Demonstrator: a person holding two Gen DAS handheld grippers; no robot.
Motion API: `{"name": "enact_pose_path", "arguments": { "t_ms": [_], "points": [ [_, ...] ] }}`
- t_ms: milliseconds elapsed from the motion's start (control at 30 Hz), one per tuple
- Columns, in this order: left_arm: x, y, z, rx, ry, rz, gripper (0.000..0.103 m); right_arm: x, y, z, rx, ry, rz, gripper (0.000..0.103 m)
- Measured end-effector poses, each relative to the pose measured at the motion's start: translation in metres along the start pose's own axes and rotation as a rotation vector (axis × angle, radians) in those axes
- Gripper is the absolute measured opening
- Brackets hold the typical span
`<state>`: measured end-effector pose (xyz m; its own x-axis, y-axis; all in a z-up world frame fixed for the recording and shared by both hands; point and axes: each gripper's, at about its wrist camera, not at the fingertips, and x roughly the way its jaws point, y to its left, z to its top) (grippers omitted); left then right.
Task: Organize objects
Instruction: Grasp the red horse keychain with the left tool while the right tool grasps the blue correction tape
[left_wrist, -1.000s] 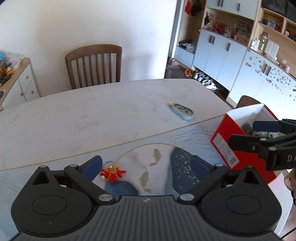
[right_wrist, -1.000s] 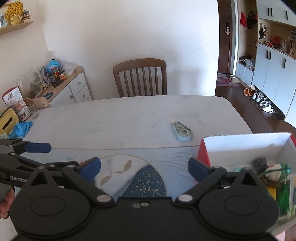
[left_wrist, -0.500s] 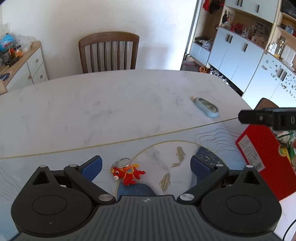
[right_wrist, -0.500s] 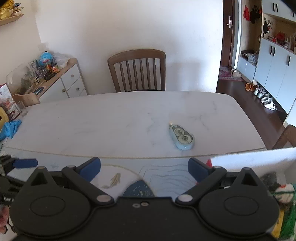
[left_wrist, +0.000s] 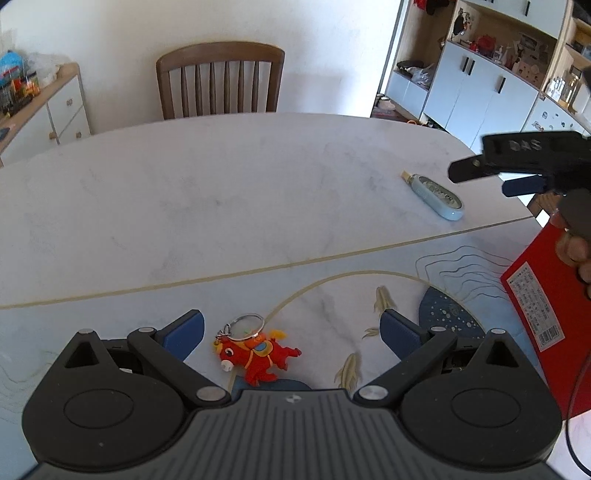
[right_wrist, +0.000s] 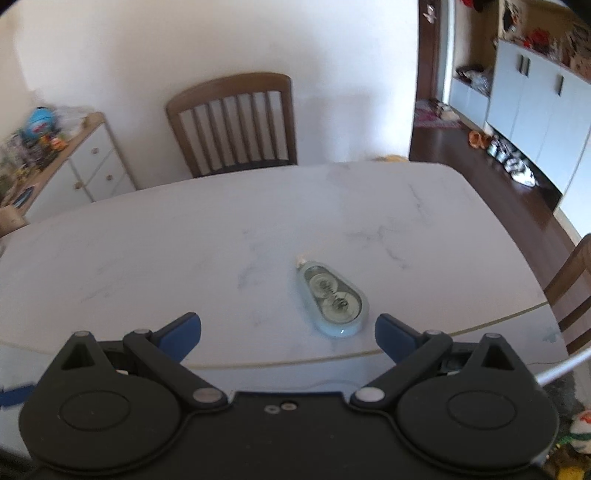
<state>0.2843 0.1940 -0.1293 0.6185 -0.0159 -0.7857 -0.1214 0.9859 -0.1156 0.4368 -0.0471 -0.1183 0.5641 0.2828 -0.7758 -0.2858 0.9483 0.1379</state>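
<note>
A red toy keychain (left_wrist: 256, 352) with a metal ring lies on the patterned mat, between the wide-apart fingers of my left gripper (left_wrist: 291, 332), which is open and just above it. A pale blue correction tape dispenser (right_wrist: 332, 302) lies on the white table (right_wrist: 221, 236), slightly ahead of my right gripper (right_wrist: 288, 330), which is open and empty. The left wrist view also shows the dispenser (left_wrist: 437, 195) with the right gripper (left_wrist: 517, 166) hovering over its right side. A red box (left_wrist: 543, 306) stands at the right edge.
A wooden chair (left_wrist: 221, 79) stands at the table's far side, and a second chair (right_wrist: 570, 288) at the right. A white sideboard (right_wrist: 74, 166) with clutter is at the left. Cabinets (left_wrist: 480, 85) line the right wall. A hand (left_wrist: 574, 251) holds the right gripper.
The right gripper moved forward from over the red box toward the correction tape. The left gripper shifted so the red keychain now lies between its fingers.
</note>
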Motion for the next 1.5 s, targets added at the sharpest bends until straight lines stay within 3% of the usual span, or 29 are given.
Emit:
{"name": "enact_pose_path", "arguments": {
  "t_ms": [367, 767, 1133, 1400, 1500],
  "points": [
    [0.02, 0.0, -0.021, 0.021, 0.045, 0.002, 0.102, 0.057, -0.007, 0.018, 0.062, 0.111, -0.083, 0.099],
    [0.029, 0.006, -0.023, -0.012, 0.027, 0.08, 0.1, 0.087, 0.003, 0.024, 0.055, 0.122, -0.139, 0.094],
    [0.023, 0.004, -0.022, 0.0, -0.004, 0.112, 0.061, 0.097, 0.006, 0.023, 0.007, 0.116, -0.214, 0.081],
    [0.021, 0.006, -0.021, -0.008, -0.003, 0.109, 0.06, 0.104, -0.003, 0.022, 0.08, 0.116, -0.212, 0.075],
    [0.022, 0.006, -0.02, -0.009, -0.002, 0.103, 0.06, 0.099, -0.001, 0.022, 0.077, 0.105, -0.211, 0.065]
  ]
}}
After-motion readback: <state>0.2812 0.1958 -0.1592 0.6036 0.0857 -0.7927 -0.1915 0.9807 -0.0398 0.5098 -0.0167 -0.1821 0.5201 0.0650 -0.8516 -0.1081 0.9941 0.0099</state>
